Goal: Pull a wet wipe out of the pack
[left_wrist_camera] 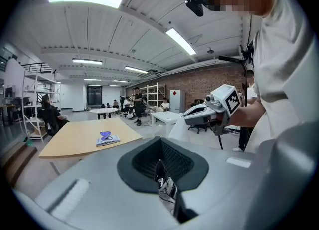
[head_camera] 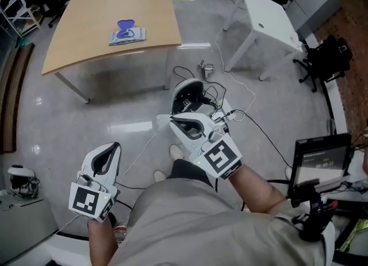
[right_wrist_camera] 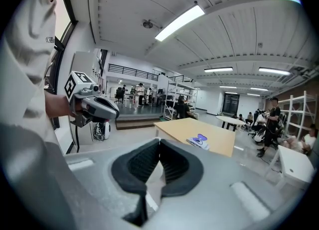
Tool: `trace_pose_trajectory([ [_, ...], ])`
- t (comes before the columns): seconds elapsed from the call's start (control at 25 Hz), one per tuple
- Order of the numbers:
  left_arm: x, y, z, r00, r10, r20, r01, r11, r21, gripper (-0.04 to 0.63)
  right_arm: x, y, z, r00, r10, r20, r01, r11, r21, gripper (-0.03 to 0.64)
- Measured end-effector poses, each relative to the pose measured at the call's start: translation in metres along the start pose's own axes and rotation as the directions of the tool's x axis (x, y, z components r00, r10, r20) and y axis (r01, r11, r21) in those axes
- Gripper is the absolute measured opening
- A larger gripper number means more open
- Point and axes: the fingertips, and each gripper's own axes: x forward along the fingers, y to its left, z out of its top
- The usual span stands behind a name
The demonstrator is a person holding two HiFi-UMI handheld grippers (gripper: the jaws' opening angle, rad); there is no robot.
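The wet wipe pack (head_camera: 127, 33), flat and pale with a purple lid, lies on a light wooden table (head_camera: 103, 6) well ahead of me. It also shows in the left gripper view as the pack (left_wrist_camera: 107, 139) and in the right gripper view as the pack (right_wrist_camera: 199, 142). My left gripper (head_camera: 117, 144) hangs low at the left, jaws meeting at the tips with nothing between them (left_wrist_camera: 160, 139). My right gripper (head_camera: 171, 118) is held further forward over the floor, also shut and empty (right_wrist_camera: 159, 140). Both are far from the pack.
A white table (head_camera: 267, 23) stands to the right of the wooden one. Cables (head_camera: 230, 109) and a white and black device (head_camera: 190, 92) lie on the floor ahead. A black chair (head_camera: 325, 57) and a screen on a stand (head_camera: 322, 155) are at the right.
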Motion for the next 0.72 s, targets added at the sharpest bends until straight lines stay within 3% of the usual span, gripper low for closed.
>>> trace_pose_trajectory([
  [0.36, 0.003, -0.014, -0.009, 0.997, -0.081, -0.013, 0.081, 0.997, 0.001, 0.005, -0.013, 0.017, 0.0, 1.0, -0.024, -0.011, 0.024, 1.0, 0.009, 0.003],
  [0.72, 0.014, -0.017, -0.013, 0.994, -0.111, -0.019, 0.111, 0.994, 0.003, 0.005, -0.014, 0.014, 0.0, 1.0, -0.021, -0.004, 0.021, 1.0, -0.022, 0.003],
])
